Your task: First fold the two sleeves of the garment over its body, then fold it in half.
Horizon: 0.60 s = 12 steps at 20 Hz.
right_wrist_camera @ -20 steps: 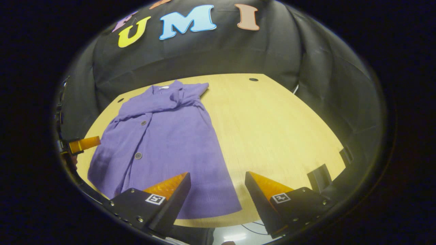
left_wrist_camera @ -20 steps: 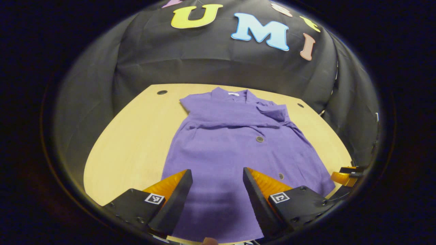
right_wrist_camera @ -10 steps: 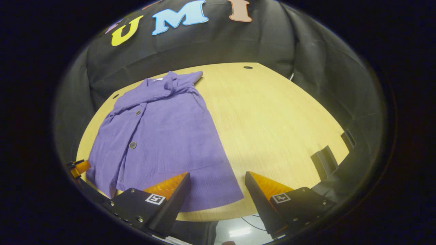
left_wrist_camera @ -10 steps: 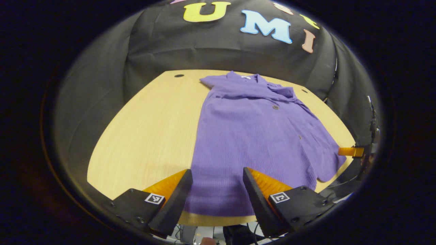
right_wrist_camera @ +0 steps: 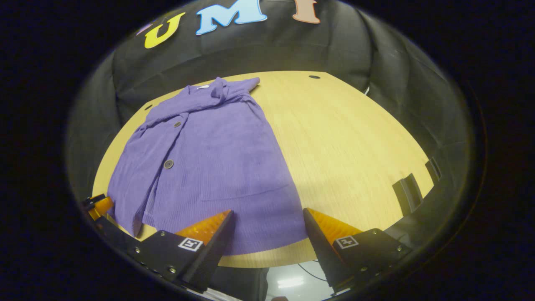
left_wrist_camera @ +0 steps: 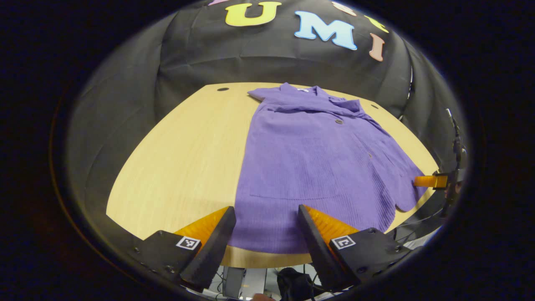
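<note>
With both sleeves already lying across its chest near the collar, the purple button-front garment (left_wrist_camera: 317, 163) lies flat on the worktop (left_wrist_camera: 184, 159), its hem at the near edge. The left hand-held gripper (left_wrist_camera: 265, 228) and right hand-held gripper (right_wrist_camera: 267, 230) hang spread and empty over that hem. For a clean half fold, each should pinch one hem corner, lift together, and carry the hem up to the collar without dragging the sleeves loose. The sleeve ends look bunched, though they are hard to make out, and the hem corner nearest the other gripper curls at the worktop's edge.
</note>
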{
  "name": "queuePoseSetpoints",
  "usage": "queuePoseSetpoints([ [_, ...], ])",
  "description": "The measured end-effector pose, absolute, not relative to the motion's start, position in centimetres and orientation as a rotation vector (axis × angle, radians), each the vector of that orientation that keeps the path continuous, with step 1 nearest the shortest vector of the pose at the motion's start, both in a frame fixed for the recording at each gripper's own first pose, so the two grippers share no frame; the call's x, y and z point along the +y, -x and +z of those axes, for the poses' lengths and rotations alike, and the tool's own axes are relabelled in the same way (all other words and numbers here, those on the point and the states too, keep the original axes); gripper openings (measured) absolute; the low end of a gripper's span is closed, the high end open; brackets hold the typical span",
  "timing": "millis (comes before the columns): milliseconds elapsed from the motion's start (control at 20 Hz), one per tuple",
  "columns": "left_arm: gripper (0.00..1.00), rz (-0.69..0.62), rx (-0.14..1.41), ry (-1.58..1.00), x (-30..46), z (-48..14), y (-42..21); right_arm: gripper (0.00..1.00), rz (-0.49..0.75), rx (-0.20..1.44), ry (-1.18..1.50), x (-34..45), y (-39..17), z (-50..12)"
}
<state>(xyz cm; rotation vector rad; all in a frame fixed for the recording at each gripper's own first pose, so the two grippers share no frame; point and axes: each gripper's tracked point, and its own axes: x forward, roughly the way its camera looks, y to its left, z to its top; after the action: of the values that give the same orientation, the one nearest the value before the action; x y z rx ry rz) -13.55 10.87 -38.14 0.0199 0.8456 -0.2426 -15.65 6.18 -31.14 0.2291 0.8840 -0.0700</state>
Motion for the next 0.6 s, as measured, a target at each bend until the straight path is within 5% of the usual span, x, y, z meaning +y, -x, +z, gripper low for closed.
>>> queuePoseSetpoints([
  [150,0.95,-0.270,0.836,-0.118,9.7,-38.7,14.2,1.00,-0.060,0.875,-0.180,6.8,15.7,-31.0],
  [450,0.52,-0.286,0.808,-0.094,7.8,-38.5,14.5,0.99,-0.057,0.878,-0.192,7.2,15.3,-31.1],
  [600,0.36,-0.319,0.815,-0.135,7.5,-38.5,14.6,0.65,-0.074,0.896,-0.231,7.3,15.1,-31.1],
])
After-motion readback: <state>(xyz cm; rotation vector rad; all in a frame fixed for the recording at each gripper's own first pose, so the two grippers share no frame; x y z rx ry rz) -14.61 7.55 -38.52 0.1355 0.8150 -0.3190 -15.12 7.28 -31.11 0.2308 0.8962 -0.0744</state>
